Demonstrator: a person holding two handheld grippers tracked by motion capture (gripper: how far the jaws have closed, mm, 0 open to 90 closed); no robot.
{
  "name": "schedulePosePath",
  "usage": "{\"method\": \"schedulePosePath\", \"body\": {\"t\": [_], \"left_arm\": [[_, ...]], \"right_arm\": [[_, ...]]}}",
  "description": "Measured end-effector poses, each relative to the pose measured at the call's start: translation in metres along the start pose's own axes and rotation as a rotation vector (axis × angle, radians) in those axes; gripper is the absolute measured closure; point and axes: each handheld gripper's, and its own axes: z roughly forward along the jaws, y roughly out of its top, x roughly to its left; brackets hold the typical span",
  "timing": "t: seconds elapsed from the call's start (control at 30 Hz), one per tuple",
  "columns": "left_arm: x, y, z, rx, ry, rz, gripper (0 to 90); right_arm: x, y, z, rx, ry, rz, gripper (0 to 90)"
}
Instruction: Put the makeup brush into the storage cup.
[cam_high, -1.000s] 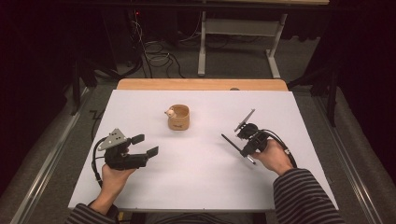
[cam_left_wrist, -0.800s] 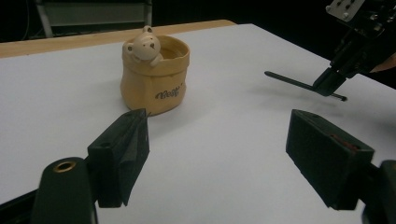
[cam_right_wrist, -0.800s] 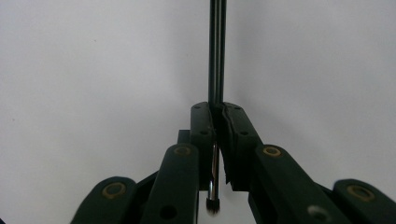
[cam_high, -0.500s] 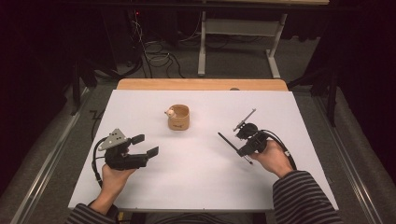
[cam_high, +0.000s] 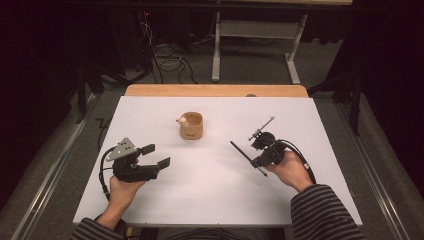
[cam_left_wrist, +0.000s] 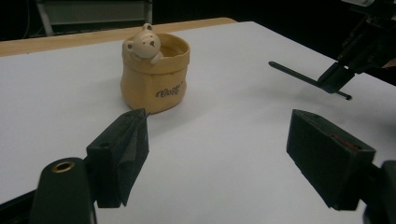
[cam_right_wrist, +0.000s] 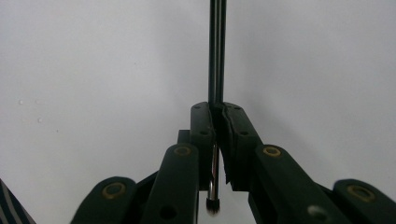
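A thin black rod (cam_high: 246, 157), pinched in the right tool (cam_high: 257, 159), hovers over the white table (cam_high: 215, 200), right of the bear pot (cam_high: 191, 125). Best kept clamped and steady. Left tool (cam_high: 156, 156) stands spread; open room surrounds both, edges well apart.

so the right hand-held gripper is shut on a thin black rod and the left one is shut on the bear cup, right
Not quite. The left hand-held gripper is open and holds nothing: in the left gripper view its jaws stand wide apart, with the bear cup standing farther off on the white table. The right hand-held gripper is indeed shut on the thin black rod.
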Motion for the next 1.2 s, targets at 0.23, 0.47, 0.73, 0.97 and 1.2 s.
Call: {"method": "schedulePosePath", "body": {"t": [0.23, 0.47, 0.73, 0.97, 1.2], "left_arm": [[0.0, 0.0, 0.0, 0.002, 0.001, 0.0, 21.7], [0.0, 0.0, 0.0, 0.008, -0.002, 0.0, 21.7], [-0.001, 0.0, 0.001, 0.011, -0.004, 0.002, 21.7], [-0.002, 0.0, 0.001, 0.014, -0.004, 0.009, 21.7], [-0.006, 0.0, 0.003, 0.024, -0.003, 0.032, 21.6]], "right_arm": [[0.006, 0.001, -0.002, -0.024, 0.016, -0.004, 85.8], [0.011, 0.002, -0.003, -0.049, 0.027, -0.018, 85.8], [0.016, 0.004, -0.004, -0.073, 0.042, -0.026, 85.8], [0.023, 0.005, -0.006, -0.105, 0.061, -0.037, 85.8], [0.029, 0.004, -0.007, -0.166, 0.093, -0.056, 85.8]]}}
